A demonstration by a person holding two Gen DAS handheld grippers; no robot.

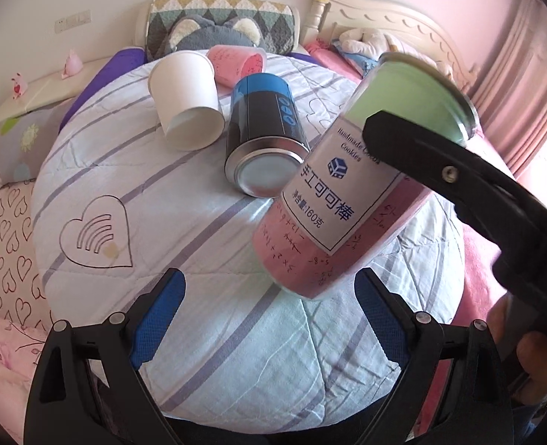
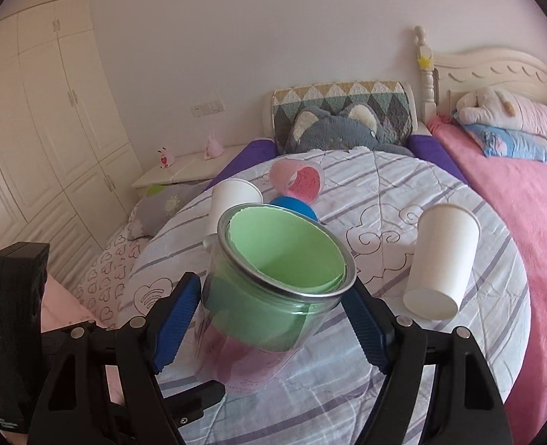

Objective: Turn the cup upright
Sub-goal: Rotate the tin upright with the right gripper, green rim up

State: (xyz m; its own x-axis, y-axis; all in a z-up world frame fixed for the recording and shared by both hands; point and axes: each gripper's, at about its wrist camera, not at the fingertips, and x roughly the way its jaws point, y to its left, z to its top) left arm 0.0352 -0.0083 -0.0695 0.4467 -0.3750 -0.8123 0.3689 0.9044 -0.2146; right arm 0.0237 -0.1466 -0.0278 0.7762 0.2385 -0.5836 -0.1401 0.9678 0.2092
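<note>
My right gripper [image 2: 273, 296] is shut on a clear can-shaped cup [image 2: 273, 278] with green and pink paper lining and a white label [image 1: 343, 185]. It holds the cup tilted, mouth up, with the bottom near the quilted round cushion [image 1: 199, 241]. The right gripper's finger [image 1: 440, 163] crosses the cup in the left wrist view. My left gripper [image 1: 269, 319] is open and empty, just below the cup's bottom.
On the cushion lie a blue-black can [image 1: 266, 133], a white paper cup [image 1: 186, 100], a pink cup [image 1: 236, 63] and another white paper cup [image 2: 440, 259]. A grey plush [image 2: 340, 129] sits behind. A pink bed [image 2: 514, 204] is at right.
</note>
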